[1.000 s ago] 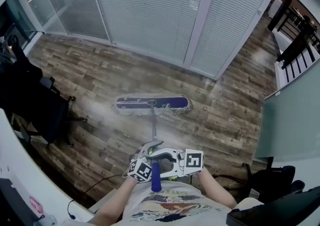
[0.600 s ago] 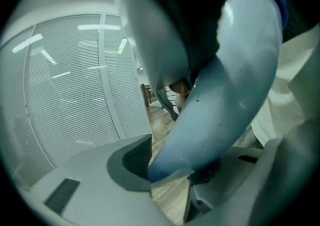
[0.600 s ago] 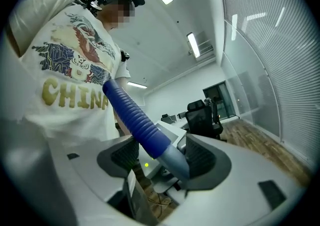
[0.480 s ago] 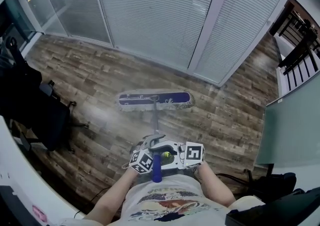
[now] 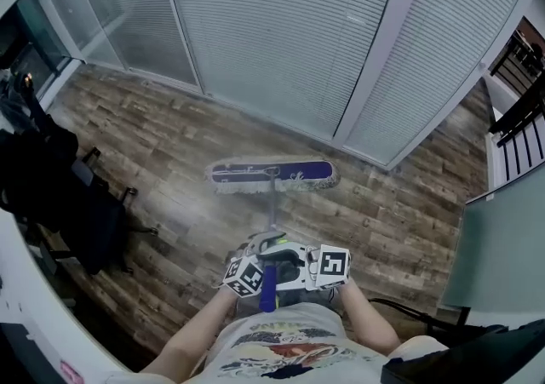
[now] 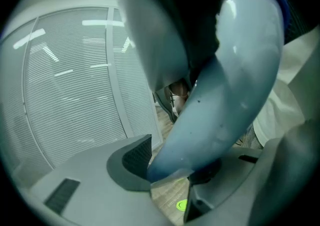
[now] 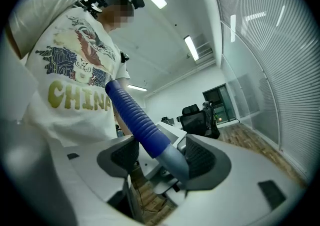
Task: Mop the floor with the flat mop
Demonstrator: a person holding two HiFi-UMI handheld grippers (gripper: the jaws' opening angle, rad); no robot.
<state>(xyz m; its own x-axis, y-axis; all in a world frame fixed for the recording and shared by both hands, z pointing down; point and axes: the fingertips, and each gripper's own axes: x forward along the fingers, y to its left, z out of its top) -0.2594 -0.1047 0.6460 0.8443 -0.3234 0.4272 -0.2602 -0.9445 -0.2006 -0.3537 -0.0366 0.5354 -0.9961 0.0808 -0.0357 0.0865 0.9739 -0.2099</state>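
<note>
Forward slides the flat mop head [image 5: 272, 175], nearing the glass partition [image 5: 281, 42]. My left claw [image 6: 172, 170] and right claw [image 7: 162, 156] both clamp the mop handle [image 5: 271, 208]; pushing further could ram the glass.

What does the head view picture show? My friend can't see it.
Looking down, a person grips the mop handle with the left tongs and right tongs, and its blue mop head lies flat on the wooden floor. Closed blinds stand beyond, and a black chair is at the left.

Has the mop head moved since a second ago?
Yes. The mop head has slid forward, closer to the base of the blind-covered wall.
</note>
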